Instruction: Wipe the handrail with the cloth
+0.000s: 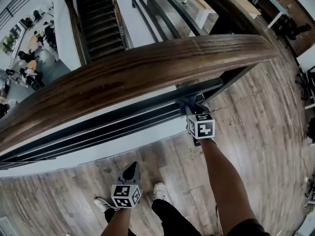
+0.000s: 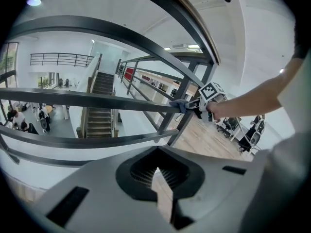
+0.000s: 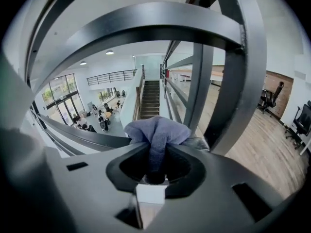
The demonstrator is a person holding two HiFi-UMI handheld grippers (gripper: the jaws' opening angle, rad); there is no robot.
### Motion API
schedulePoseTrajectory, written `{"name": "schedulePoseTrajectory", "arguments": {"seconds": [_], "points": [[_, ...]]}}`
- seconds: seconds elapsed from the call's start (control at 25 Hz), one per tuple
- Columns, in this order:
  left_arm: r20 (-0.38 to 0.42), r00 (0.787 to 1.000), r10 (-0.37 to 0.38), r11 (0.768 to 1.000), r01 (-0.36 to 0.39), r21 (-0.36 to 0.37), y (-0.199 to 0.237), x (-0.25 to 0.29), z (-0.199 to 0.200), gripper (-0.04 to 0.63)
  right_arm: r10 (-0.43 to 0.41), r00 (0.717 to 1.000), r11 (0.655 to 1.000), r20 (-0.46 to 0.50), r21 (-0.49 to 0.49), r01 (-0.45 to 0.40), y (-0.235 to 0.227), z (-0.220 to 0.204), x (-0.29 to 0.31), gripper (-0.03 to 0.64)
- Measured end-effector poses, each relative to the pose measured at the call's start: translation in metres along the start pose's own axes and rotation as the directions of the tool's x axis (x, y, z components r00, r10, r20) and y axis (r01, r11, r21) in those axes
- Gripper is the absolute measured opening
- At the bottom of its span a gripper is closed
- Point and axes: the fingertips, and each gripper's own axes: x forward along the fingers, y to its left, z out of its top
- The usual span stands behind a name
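A broad brown wooden handrail (image 1: pixel 147 68) runs across the head view, with dark metal rails (image 1: pixel 123 119) below it. My right gripper (image 1: pixel 192 109) is shut on a bunched blue-grey cloth (image 1: pixel 186 101) and presses it against a metal rail beside a post. In the right gripper view the cloth (image 3: pixel 158 130) bulges out between the jaws of the right gripper (image 3: pixel 154 171), against the rail (image 3: pixel 92 139). My left gripper (image 1: pixel 131 171) hangs lower, away from the railing, shut and holding nothing. From the left gripper view (image 2: pixel 156 173) the cloth (image 2: pixel 179 104) shows on the rail.
The post (image 3: pixel 233 81) stands right beside the cloth. Beyond the railing is a drop to a lower floor with a staircase (image 1: pixel 101 23) and seated people (image 1: pixel 27 73). The person's shoes (image 1: pixel 158 191) stand on the wood floor. Office chairs (image 2: pixel 252 135) are at the right.
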Motion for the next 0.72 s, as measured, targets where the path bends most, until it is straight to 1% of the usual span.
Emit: {"name": "schedulePoseTrajectory", "arguments": {"seconds": [0.08, 0.16, 0.24, 0.28, 0.36, 0.4, 0.44, 0.52, 0.64, 0.72], "points": [[-0.008, 1.0, 0.001, 1.0, -0.001, 0.009, -0.005, 0.003, -0.002, 0.002, -0.032, 0.999, 0.999, -0.027, 0.002, 0.032, -0.021, -0.007, -0.003, 0.078], [-0.012, 1.0, 0.003, 1.0, -0.003, 0.014, -0.008, 0.003, -0.003, 0.002, -0.069, 0.994, 0.998, -0.082, -0.004, 0.069, -0.04, -0.021, -0.004, 0.078], [-0.007, 1.0, 0.006, 1.0, -0.006, 0.014, -0.009, 0.001, -0.002, 0.002, -0.114, 0.984, 0.993, -0.137, -0.038, 0.11, -0.055, -0.038, -0.006, 0.078], [-0.002, 1.0, 0.005, 1.0, -0.005, 0.015, -0.009, -0.001, -0.002, 0.002, -0.126, 0.984, 0.99, -0.13, -0.078, 0.116, -0.058, -0.041, -0.01, 0.078], [0.008, 1.0, 0.001, 1.0, -0.001, 0.023, -0.008, -0.002, -0.001, 0.002, -0.113, 0.991, 0.981, -0.067, -0.169, 0.1, -0.049, -0.036, -0.019, 0.077], [0.012, 1.0, 0.0, 1.0, -0.001, 0.027, -0.005, -0.002, -0.002, 0.002, -0.095, 0.995, 0.978, -0.032, -0.192, 0.087, -0.041, -0.031, -0.022, 0.077], [0.013, 1.0, 0.003, 1.0, -0.003, 0.028, 0.0, -0.004, -0.004, 0.002, -0.072, 0.997, 0.979, 0.004, -0.193, 0.071, -0.03, -0.026, -0.025, 0.077], [0.011, 1.0, 0.01, 1.0, -0.01, 0.026, 0.013, -0.011, -0.01, 0.002, -0.026, 0.997, 0.986, 0.074, -0.164, 0.038, -0.003, -0.02, -0.034, 0.077], [0.019, 1.0, 0.023, 1.0, -0.023, 0.017, 0.038, -0.029, -0.023, 0.002, 0.02, 0.987, 0.993, 0.157, -0.117, -0.002, 0.043, -0.017, -0.052, 0.077], [0.027, 0.999, 0.034, 0.999, -0.035, 0.007, 0.059, -0.044, -0.031, 0.002, 0.04, 0.98, 0.995, 0.196, -0.093, -0.022, 0.076, -0.02, -0.062, 0.077]]}}
